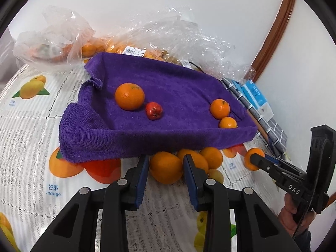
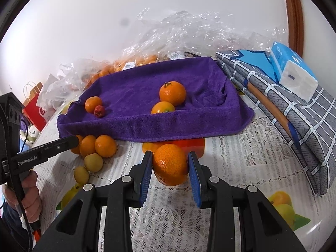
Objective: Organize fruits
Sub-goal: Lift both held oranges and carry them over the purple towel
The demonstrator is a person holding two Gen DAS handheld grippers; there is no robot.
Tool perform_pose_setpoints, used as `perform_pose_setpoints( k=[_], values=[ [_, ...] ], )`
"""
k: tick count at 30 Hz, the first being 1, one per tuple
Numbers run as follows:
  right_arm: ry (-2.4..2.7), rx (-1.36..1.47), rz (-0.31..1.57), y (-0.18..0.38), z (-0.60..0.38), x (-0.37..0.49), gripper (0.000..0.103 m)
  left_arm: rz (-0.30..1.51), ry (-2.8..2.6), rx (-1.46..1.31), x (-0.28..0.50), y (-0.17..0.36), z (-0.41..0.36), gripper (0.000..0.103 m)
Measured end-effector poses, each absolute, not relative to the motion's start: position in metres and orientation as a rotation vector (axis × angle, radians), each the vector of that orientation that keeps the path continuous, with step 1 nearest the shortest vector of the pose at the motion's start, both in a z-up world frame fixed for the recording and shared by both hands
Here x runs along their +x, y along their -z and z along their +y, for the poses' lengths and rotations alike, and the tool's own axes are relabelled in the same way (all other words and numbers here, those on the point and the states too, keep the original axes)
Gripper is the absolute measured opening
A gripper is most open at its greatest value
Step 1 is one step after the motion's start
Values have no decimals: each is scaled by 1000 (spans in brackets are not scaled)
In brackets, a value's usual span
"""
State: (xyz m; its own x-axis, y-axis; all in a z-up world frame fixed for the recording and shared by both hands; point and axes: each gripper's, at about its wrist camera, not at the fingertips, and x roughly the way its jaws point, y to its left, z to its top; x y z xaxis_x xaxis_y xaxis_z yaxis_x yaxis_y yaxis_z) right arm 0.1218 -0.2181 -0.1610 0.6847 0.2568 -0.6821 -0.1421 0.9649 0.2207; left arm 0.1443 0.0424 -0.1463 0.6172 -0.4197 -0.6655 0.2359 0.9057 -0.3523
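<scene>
Low in the centre of the right wrist view, an orange (image 2: 170, 164) sits clamped between the blue pads of the right gripper (image 2: 170, 168), just in front of the purple towel tray (image 2: 147, 126). In the left wrist view the left gripper (image 1: 166, 170) has its fingers pressed on another orange (image 1: 166, 170) at the lower centre, at the edge of a loose pile of oranges (image 1: 210, 157) against the tray's near wall. Whether that orange has left the tablecloth (image 1: 31, 130) is hard to judge from this angle.

Inside the tray lie a large orange (image 1: 129, 96) touching a small red fruit (image 1: 154, 110) at mid-frame, and two smaller oranges (image 1: 220, 108) in its right corner. Behind the tray, across the upper frame, are clear plastic bags (image 1: 168, 31) of fruit. At the right edge sit a folded checked cloth (image 2: 294, 113) and a tissue pack (image 2: 294, 71).
</scene>
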Motion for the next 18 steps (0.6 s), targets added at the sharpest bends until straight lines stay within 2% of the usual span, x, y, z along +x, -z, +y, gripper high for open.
perform_pose_setpoints(
  k=[18],
  values=[
    [-223,195,726,155,-229,113,34,702,434,-321,128,126,56,32]
  ],
)
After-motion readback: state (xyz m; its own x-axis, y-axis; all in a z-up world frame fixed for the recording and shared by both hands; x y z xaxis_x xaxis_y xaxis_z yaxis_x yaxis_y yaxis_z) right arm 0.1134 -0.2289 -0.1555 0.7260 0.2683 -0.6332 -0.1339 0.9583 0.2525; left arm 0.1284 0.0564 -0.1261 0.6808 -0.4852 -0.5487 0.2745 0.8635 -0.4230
